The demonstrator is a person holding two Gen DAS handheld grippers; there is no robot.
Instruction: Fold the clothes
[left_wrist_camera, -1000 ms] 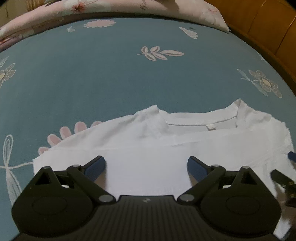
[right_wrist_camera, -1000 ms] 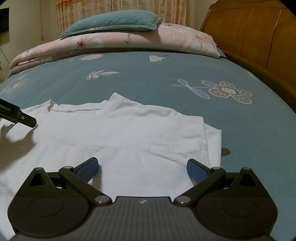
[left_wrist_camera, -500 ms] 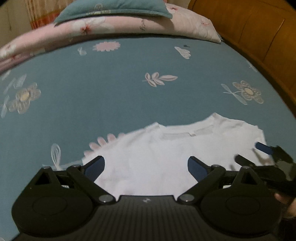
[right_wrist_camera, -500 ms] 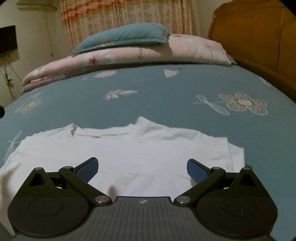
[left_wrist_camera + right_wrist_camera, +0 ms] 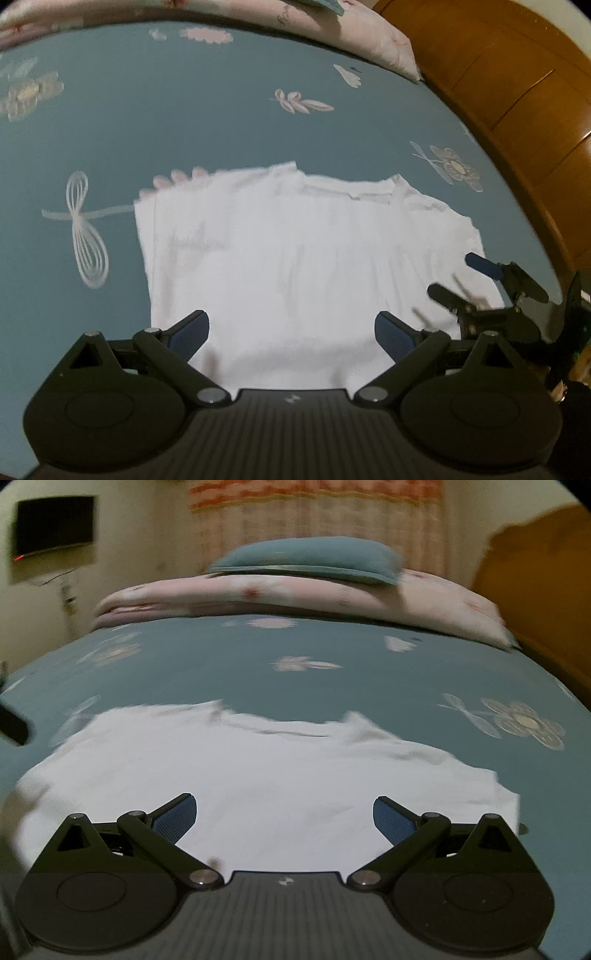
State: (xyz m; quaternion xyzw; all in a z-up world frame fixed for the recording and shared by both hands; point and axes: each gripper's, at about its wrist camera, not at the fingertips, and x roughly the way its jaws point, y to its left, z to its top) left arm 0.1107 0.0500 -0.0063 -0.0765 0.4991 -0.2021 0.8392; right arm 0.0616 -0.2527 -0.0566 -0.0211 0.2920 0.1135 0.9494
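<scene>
A white T-shirt (image 5: 295, 251) lies folded into a rough rectangle on the blue flowered bedsheet (image 5: 184, 122), collar toward the far side. My left gripper (image 5: 291, 332) hangs open above the shirt's near edge, nothing between its fingers. In the left wrist view my right gripper (image 5: 458, 277) shows at the shirt's right edge, also open. The right wrist view has the shirt (image 5: 258, 775) spread below my right gripper (image 5: 284, 816), whose blue pads stand wide apart and hold nothing. Both views are blurred by motion.
A pink flowered quilt (image 5: 295, 594) with a blue pillow (image 5: 306, 559) on top lies at the far end of the bed. A wooden headboard (image 5: 517, 92) runs along the right. A dark screen (image 5: 51, 524) hangs on the wall at left.
Both grippers have pulled back and risen from the shirt, so more of the bed shows. The shirt now lies flat and released; both grippers stay open.
</scene>
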